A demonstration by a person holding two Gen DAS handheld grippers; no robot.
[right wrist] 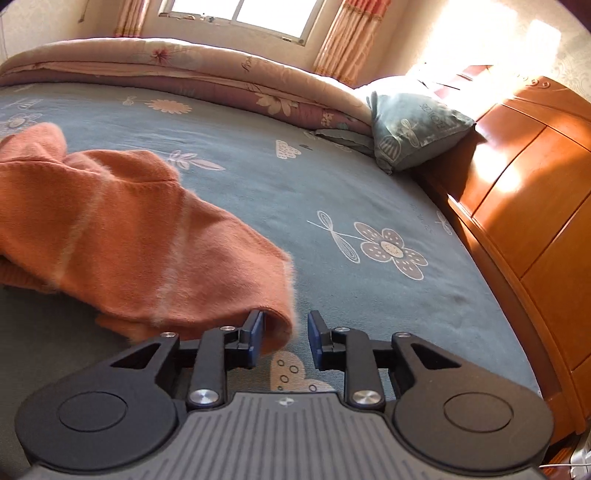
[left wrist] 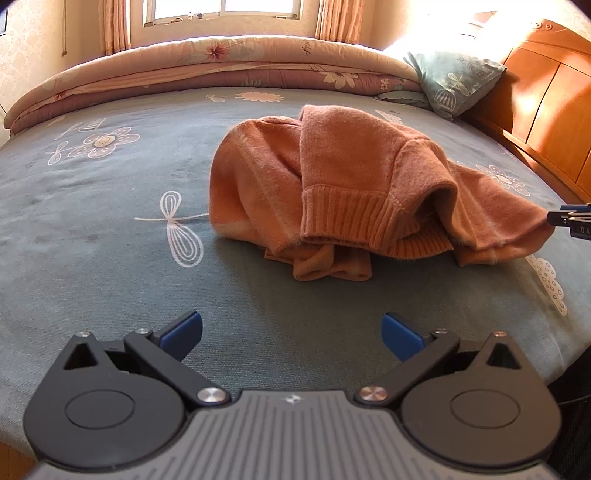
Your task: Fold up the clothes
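Presently, an orange knitted sweater (left wrist: 351, 184) is lying in a crumpled heap on the blue-grey floral bedsheet (left wrist: 110, 229), roughly in the middle of the bed. Its ribbed hem is facing the left wrist camera, and one fold is trailing out toward the right side of that view.

The left gripper (left wrist: 291, 330) is hovering above bare sheet, short of the heap, with its jaws standing wide apart and nothing between them.

The right gripper (right wrist: 285, 338) is sitting at the trailing edge of the sweater (right wrist: 122, 236). Its jaws are standing partly apart; the cloth's corner is lying just inside the left blue pad (right wrist: 255, 338), while the other pad is clear of it, so no pinch is showing.

A folded floral quilt (left wrist: 221, 62) is lying along the far edge of the bed beneath the window (left wrist: 221, 9). A teal pillow (right wrist: 413, 127) is leaning beside the wooden headboard (right wrist: 524, 206).
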